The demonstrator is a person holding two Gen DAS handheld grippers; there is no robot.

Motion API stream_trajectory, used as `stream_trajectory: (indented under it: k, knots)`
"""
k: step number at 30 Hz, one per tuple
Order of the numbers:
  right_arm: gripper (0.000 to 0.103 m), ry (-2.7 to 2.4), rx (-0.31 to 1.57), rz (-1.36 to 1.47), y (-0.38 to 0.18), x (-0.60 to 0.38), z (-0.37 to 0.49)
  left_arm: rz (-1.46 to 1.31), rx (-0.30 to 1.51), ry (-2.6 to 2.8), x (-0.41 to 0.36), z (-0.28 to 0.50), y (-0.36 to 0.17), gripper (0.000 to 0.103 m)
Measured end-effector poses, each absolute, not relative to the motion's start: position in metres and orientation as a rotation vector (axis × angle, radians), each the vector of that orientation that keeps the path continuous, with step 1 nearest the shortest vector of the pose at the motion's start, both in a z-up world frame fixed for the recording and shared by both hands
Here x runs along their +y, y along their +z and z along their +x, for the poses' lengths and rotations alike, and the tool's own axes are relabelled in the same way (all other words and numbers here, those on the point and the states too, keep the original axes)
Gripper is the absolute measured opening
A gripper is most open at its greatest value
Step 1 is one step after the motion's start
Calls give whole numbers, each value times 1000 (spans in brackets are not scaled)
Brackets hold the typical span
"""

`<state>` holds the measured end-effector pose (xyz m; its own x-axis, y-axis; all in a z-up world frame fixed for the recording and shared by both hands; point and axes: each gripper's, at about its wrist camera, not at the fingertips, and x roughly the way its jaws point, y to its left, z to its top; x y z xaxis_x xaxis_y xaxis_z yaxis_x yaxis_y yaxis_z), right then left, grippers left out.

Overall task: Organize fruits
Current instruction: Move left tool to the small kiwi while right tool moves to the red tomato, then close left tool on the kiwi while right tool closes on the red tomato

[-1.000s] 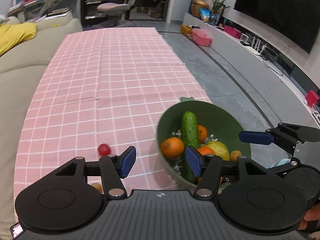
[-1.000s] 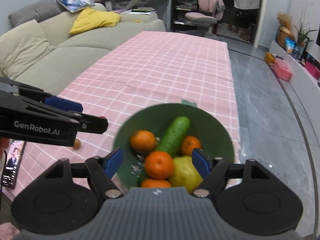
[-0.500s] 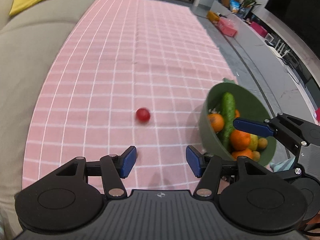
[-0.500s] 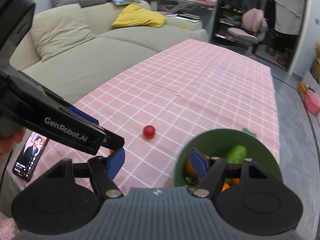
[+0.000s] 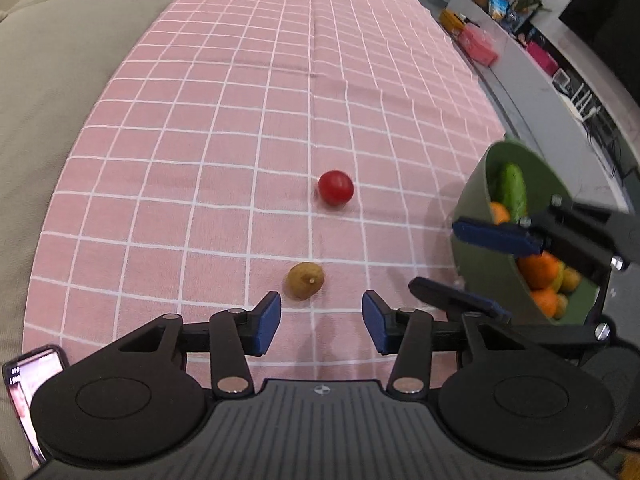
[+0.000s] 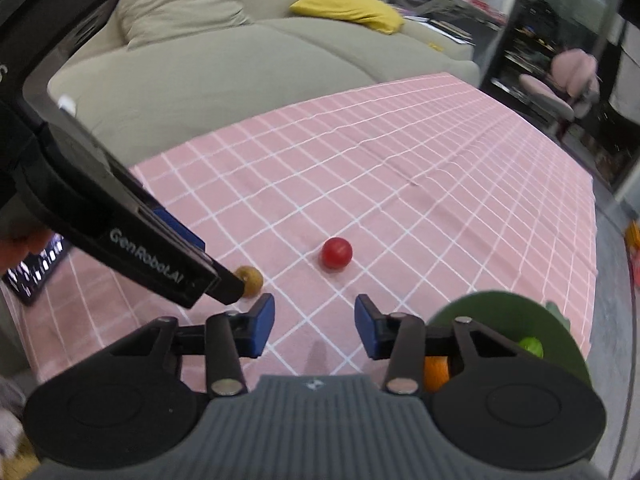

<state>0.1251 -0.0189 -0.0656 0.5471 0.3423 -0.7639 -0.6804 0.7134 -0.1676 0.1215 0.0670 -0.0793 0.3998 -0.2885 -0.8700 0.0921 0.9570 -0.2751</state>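
Note:
A small red fruit [image 5: 336, 187] lies on the pink checked tablecloth [image 5: 240, 100]; it also shows in the right wrist view [image 6: 337, 252]. A small brown fruit [image 5: 305, 280] lies nearer, just ahead of my open, empty left gripper [image 5: 321, 322]; it also shows in the right wrist view [image 6: 250, 280]. A green bowl [image 5: 474, 224] at the right holds a cucumber [image 5: 512, 190] and oranges [image 5: 538, 268]. My right gripper [image 6: 315, 330] is open and empty beside the bowl [image 6: 500, 308], and shows in the left wrist view [image 5: 476, 268].
A beige sofa [image 6: 240, 60] with a yellow cushion [image 6: 348, 2] runs along the table's left side. A phone [image 5: 26, 392] lies at the near left corner. The table edge and grey floor [image 5: 560, 148] are just right of the bowl.
Both grippers have swung left, away from the bowl, toward the loose fruits. The brown fruit has come into the left wrist view. Both stay open.

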Motion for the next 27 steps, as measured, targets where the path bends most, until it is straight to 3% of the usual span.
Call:
stream_trajectory:
  k: [17,27]
  knots:
    - [40,744,787,-678,-93,-4,159,-218,1129,-222,68,143,-111,28]
    - [40,720,846,-646,-97,17,200,-301,1093,-112,93,150,-102,28]
